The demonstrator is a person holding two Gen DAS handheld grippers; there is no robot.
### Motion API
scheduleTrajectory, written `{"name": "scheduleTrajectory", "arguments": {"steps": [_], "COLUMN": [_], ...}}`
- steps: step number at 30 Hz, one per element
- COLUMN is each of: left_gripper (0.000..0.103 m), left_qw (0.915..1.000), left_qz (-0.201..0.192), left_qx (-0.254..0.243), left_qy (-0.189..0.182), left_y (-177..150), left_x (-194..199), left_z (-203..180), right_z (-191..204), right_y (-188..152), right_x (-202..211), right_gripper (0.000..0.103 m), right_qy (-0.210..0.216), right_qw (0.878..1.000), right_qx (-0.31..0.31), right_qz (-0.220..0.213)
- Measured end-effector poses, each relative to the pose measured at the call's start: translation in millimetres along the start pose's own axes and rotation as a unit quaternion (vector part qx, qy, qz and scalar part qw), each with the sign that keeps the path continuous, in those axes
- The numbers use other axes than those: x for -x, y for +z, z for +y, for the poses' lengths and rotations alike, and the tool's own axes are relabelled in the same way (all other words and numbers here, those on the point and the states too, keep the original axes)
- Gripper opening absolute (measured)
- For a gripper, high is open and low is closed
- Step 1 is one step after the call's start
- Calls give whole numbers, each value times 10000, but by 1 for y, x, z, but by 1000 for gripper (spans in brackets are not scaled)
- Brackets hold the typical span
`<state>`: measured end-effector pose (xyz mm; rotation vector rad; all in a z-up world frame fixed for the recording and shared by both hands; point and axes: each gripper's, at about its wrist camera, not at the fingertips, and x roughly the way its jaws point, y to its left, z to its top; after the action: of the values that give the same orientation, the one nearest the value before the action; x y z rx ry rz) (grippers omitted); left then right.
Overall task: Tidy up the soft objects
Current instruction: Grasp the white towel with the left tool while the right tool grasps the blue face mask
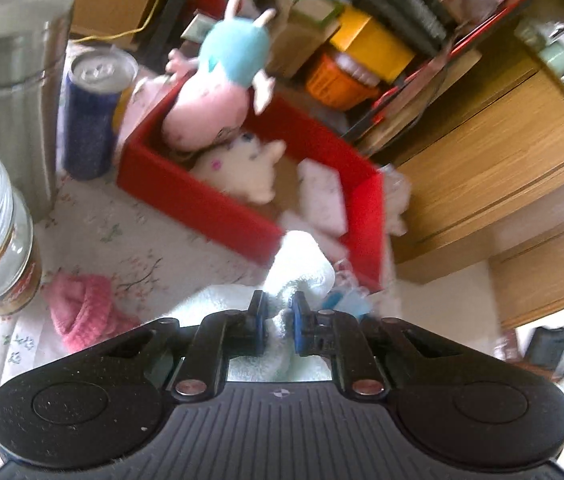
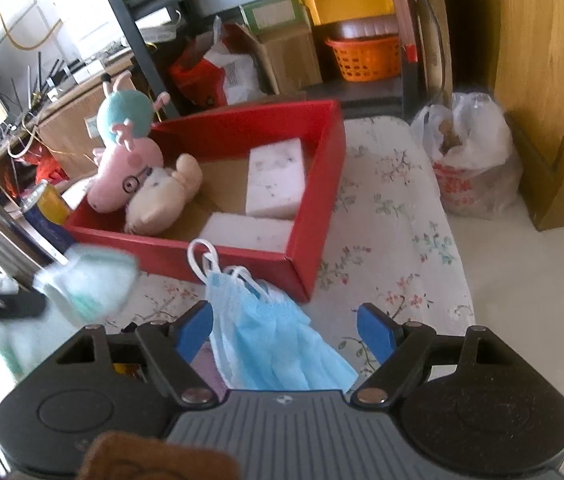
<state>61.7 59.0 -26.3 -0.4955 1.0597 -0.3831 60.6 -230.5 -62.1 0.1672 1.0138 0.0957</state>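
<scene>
The red box (image 2: 314,216) on the floral surface (image 2: 394,216) already holds two plush toys (image 2: 137,168) and sponges (image 2: 275,178). My left fingers (image 1: 277,320) pinch a white towel (image 1: 302,268); my right fingers (image 2: 286,330) stand open around blue masks (image 2: 269,340); a pink knit piece (image 1: 81,312) waits.

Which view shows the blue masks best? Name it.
Right wrist view: the masks lie sharp and whole between the open right gripper fingers. The left wrist view shows only a blurred blue scrap beside the towel.
</scene>
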Motion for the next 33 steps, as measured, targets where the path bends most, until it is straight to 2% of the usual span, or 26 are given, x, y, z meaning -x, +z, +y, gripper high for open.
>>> {"name": "scheduleTrajectory", "arguments": {"steps": [4,7,9,10,11,14,18,21,26,31,33], "left_gripper": [11,12,12,12,12,12,12,12,15,18,19], "left_qw": [9995,9993,9992,9992,9992,9990,9989,9991,9991,9989,9986], "left_qz": [-50,-30,-6,18,43,114,145,210,333,403,501], "left_qx": [-19,-33,8,22,34,27,-51,-39,-40,-89,-155], "left_qy": [-308,-377,-402,-408,-405,-430,-447,-379,-265,-210,-73], "left_y": [3,3,3,3,3,2,-2,-5,-11,-14,-16], "left_x": [6,7,4,3,2,-1,-2,-7,-15,-22,-30], "left_z": [-5,-5,-3,-1,0,-1,-4,-4,-1,-1,-2], "right_z": [6,7,4,3,4,7,7,8,13,12,13], "right_y": [0,-1,-1,0,0,-2,-8,-14,-23,-26,-27], "right_x": [-14,-26,-27,-26,-24,-15,2,9,-1,-15,-15], "right_gripper": [56,56,42,26,16,8,6,0,0,0,0], "right_qy": [-27,-178,-118,-24,51,124,374,536,193,150,147], "right_qw": [9998,9995,9996,9994,9992,9991,9981,9969,9987,9977,9973], "right_qx": [65,128,-35,-97,-144,-130,-337,-435,-101,-1,69], "right_qz": [181,242,267,334,357,377,348,380,459,659,719]}}
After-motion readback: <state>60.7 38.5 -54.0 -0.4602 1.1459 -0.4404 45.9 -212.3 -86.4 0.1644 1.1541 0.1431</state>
